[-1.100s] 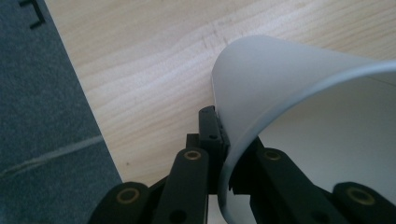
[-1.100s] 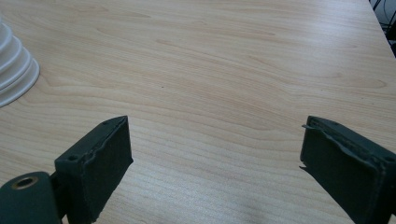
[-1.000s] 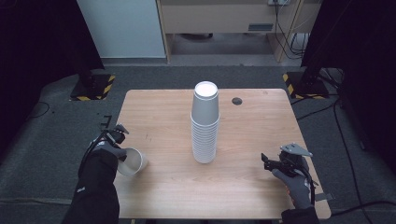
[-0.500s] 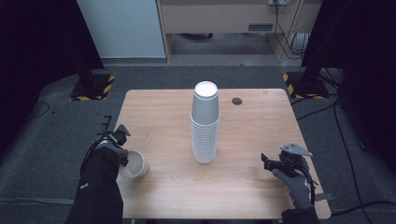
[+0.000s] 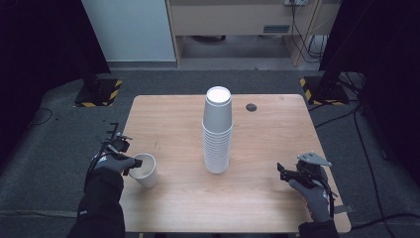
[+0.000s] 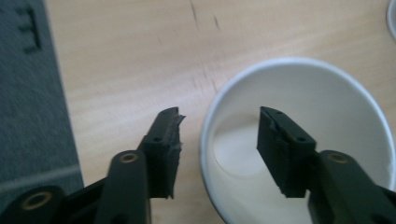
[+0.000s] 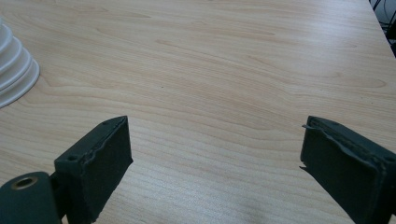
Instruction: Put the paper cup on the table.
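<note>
Left gripper view: the cup's (image 6: 299, 140) rim was straddled by the left gripper's (image 6: 218, 140) parted, unclenched jaws. The right gripper (image 7: 215, 154) was held spread wide over bare table (image 7: 224, 70).

Grey carpet floor (image 5: 59, 148) surrounds a wooden table (image 5: 277, 129); dark curtains (image 5: 29, 59) flank it.

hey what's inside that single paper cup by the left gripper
One jaw of the left gripper reaches inside the paper cup, the other stays outside its rim. Otherwise only the bare white bottom shows. The jaw covers part of the inner wall, so that part can't be checked.
</note>
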Demonstrator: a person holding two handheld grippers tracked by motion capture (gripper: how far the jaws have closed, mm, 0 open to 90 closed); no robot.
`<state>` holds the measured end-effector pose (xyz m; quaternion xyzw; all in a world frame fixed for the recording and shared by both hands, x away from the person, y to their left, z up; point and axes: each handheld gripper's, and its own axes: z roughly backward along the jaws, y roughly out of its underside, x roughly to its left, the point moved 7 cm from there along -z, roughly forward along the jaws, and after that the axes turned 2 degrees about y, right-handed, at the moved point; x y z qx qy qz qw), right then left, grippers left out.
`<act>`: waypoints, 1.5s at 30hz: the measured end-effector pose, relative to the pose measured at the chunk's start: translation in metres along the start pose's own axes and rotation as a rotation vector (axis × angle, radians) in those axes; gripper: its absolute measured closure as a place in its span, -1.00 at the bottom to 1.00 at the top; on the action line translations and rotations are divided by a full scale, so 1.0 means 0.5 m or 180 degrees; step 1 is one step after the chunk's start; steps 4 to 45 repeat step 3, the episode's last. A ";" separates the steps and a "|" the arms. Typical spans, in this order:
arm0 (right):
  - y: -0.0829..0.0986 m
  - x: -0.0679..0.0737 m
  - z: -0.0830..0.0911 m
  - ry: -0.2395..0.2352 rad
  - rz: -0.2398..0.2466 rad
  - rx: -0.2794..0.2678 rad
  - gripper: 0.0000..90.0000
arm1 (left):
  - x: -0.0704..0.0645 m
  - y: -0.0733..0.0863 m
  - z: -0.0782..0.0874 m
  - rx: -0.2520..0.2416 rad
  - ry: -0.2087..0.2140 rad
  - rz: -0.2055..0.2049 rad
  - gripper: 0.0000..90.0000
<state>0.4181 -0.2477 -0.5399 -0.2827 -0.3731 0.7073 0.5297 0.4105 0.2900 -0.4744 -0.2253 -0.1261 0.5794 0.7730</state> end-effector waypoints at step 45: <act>-0.001 -0.001 0.000 0.0008 -0.0008 -0.0009 -0.80 | -0.001 -0.008 0.010 -0.0474 -0.0059 -0.0026 -0.07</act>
